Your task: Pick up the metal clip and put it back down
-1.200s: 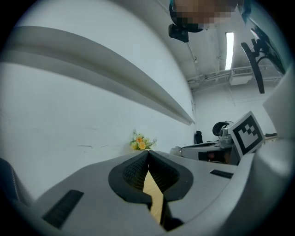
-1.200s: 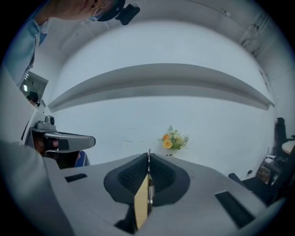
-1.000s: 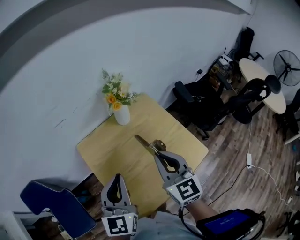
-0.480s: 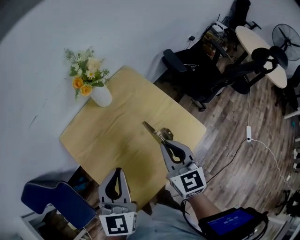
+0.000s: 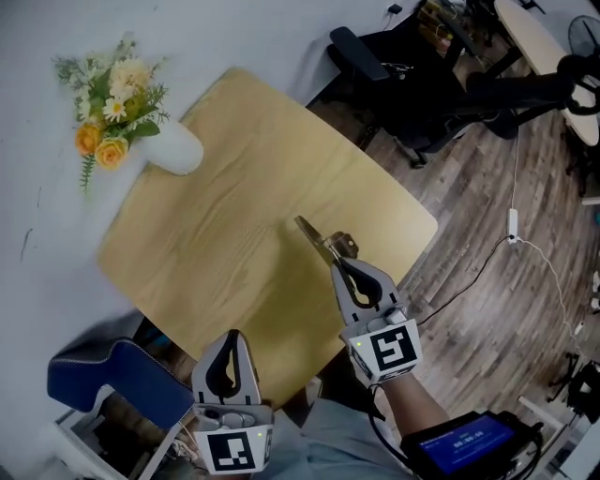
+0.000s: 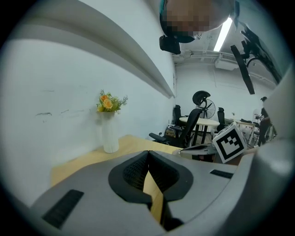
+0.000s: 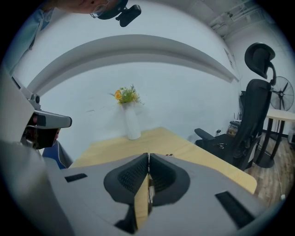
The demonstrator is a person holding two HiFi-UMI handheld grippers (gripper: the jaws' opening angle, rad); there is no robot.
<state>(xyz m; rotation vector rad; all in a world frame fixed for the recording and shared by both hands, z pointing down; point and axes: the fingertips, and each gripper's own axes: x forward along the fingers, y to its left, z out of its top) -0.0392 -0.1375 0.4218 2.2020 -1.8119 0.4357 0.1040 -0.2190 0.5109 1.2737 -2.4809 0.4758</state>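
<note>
Pale wooden table point(image 5: 216, 216) stands with one edge against a white wall point(image 5: 56, 28), a white vase point(image 5: 175, 155) of yellow and white flowers point(image 5: 108, 94) near its far left corner, a blue chair point(image 5: 122, 380) beside its near left corner and black office chairs point(image 5: 412, 84) on the wood-plank floor point(image 5: 497, 281) to the right. At the lower left of the head view the left gripper point(image 5: 232, 336) is held low and close to the person's body, just off the table's near edge, its marker cube toward the camera and its jaws pointing away over the tabletop. In its own view the two dark pads meet at their tips with nothing between them, and only the wood of the table shows through the slit lower down. Further right, the person's right forearm point(image 5: 412, 408) reaches forward and up-left, carrying the right gripper point(image 5: 336, 262) out over the near right part of the table. The metal clip point(image 5: 317, 238) sticks out beyond its tips as a thin strip, its long axis running on from the jaws toward the upper left, its free end pointing at the middle of the table. The right gripper view shows the jaws pressed together on it, a narrow sliver of metal caught between the pads. Whether the clip touches the wood or hangs clear of it cannot be told.
</note>
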